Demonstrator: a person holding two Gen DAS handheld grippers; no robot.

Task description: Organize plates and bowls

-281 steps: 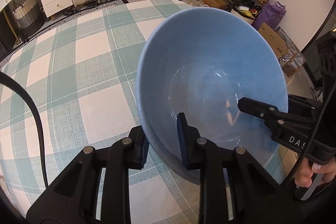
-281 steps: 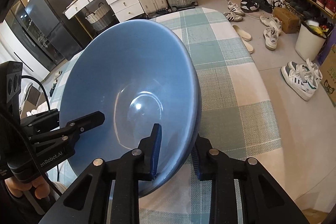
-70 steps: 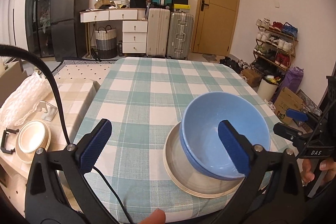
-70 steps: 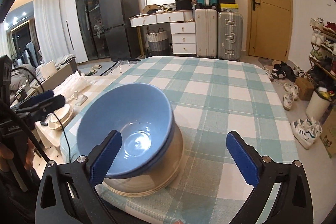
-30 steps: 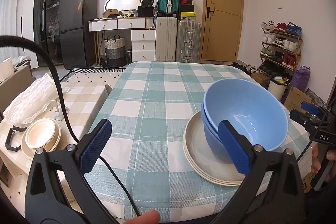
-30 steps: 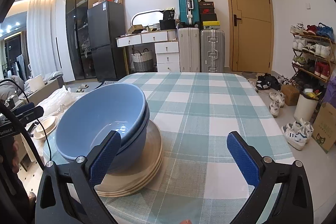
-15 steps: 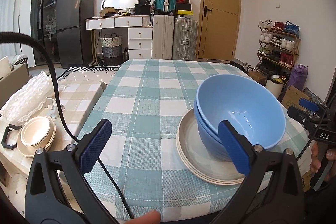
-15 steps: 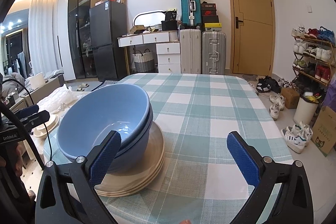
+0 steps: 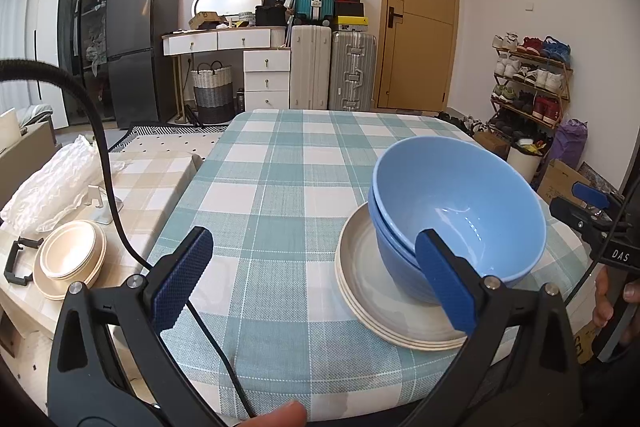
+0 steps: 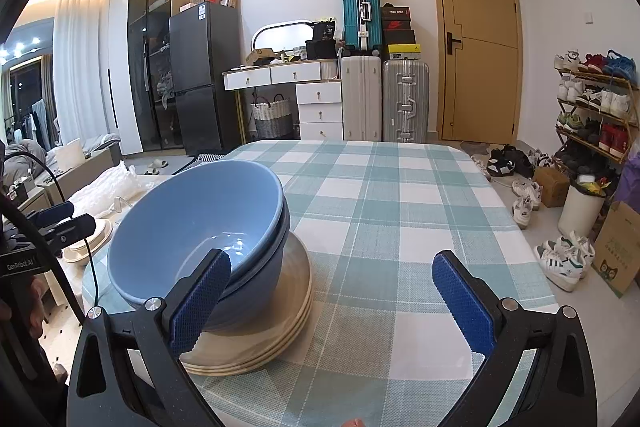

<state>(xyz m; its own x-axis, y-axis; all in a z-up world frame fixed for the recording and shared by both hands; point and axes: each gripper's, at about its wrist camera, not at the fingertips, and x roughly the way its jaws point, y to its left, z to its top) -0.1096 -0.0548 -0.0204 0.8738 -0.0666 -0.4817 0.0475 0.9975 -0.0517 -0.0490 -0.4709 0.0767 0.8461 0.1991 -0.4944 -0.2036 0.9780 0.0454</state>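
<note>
Two nested blue bowls (image 9: 456, 203) (image 10: 200, 227) sit on a stack of beige plates (image 9: 372, 291) (image 10: 280, 331) near the front edge of the checked table (image 9: 280, 195) (image 10: 400, 219). My left gripper (image 9: 312, 275) is open and holds nothing; it hangs in front of the table, left of the stack. My right gripper (image 10: 328, 299) is open too, empty, just right of the stack. In the left wrist view the right gripper (image 9: 592, 207) appears at the far right; in the right wrist view the left gripper (image 10: 56, 223) appears at the far left.
A low side table (image 9: 132, 187) at the left carries cream bowls and plates (image 9: 68, 259) and a white plastic bag (image 9: 52, 183). A black cable (image 9: 108, 163) loops over it. Suitcases, drawers and a fridge stand behind; a shoe rack (image 10: 592, 115) and loose shoes lie to the right.
Both grippers let go of the blue bowl, which now rests nested on the plate stack. In the last second both open grippers drifted only slightly; the stack stayed still.
</note>
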